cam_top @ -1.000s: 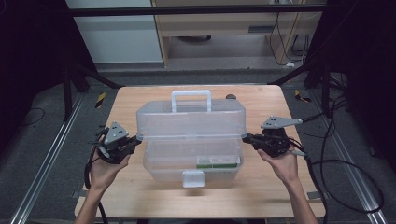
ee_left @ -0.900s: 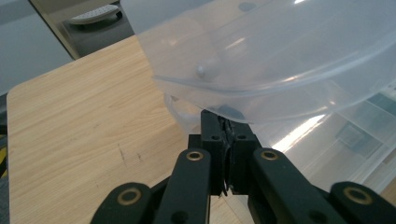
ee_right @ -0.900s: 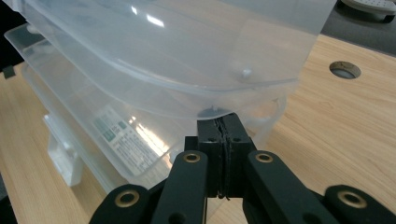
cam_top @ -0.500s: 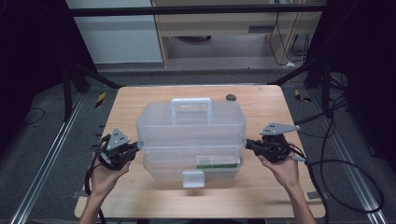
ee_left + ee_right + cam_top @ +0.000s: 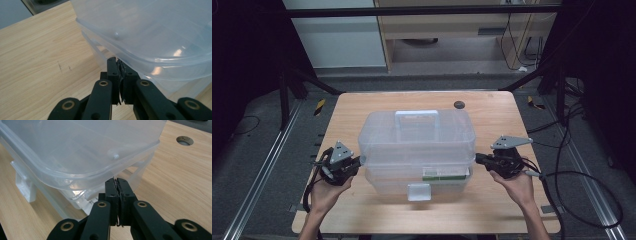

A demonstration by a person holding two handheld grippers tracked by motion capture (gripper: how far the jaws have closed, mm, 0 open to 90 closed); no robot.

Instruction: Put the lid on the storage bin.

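From my remote seat I saw the clear plastic box [image 5: 417,150] sitting near the middle of the wooden surface [image 5: 502,115], its long side facing me, a white latch [image 5: 419,191] on its front and a moulded handle [image 5: 417,119] on top. The lid [image 5: 417,135] sat tilted over the base, its rim jutting out past the lower tub on both ends.

My left hand-held gripper [image 5: 354,164] was at the box's left end, tips right at the lid's rim. In the left gripper view the two black jaws stood pressed together, their tips [image 5: 117,62] just under the lid's edge [image 5: 140,57]; I could not tell whether any plastic was pinched between them.

My right hand-held gripper [image 5: 482,159] met the box's right end at the same height. In the right gripper view its jaws were likewise drawn together, tips [image 5: 116,181] touching the underside of the lid's rim [image 5: 100,176], and again whether they clamped the rim I could not tell.

A dark round hole [image 5: 459,105] lay in the surface beyond the box, well apart from both grippers, and a cable [image 5: 582,180] trailed off from the right one
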